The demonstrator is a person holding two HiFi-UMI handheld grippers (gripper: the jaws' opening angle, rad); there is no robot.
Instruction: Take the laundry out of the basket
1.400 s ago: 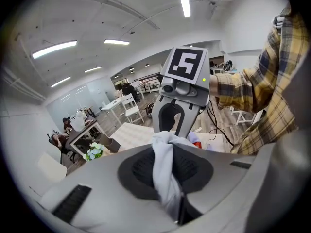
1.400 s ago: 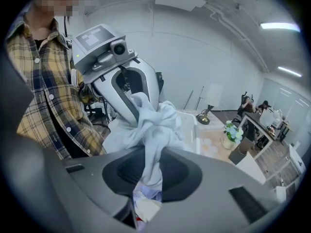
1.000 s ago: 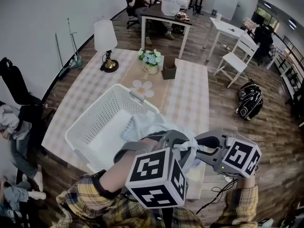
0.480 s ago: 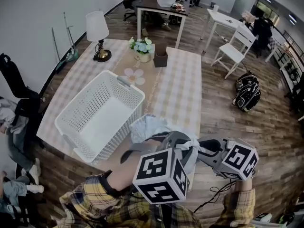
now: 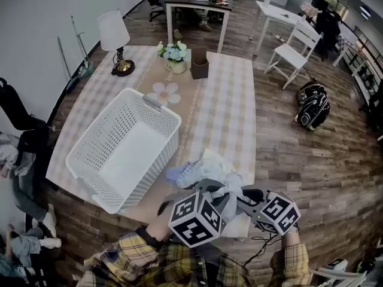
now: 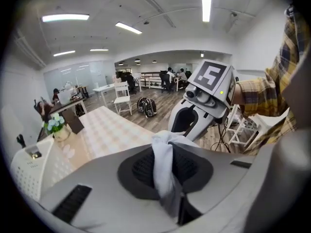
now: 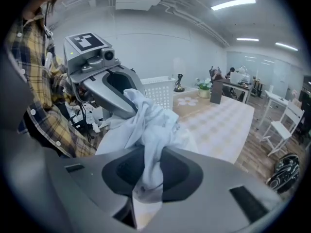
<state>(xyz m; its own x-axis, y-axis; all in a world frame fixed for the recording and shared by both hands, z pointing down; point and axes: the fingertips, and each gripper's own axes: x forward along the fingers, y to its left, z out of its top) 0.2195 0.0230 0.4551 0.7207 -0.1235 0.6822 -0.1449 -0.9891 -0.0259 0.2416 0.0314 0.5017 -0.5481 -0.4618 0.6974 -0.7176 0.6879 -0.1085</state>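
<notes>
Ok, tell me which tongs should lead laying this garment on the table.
Left, probably. Both are shut on the pale garment, but in the head view the left tongs hang over the checked table, while the right tongs sit out by its near corner.

No text, brand or number can be read here. Only square code patterns are shown on the left marker cube (image 5: pixel 194 219) and right marker cube (image 5: pixel 279 213).
</notes>
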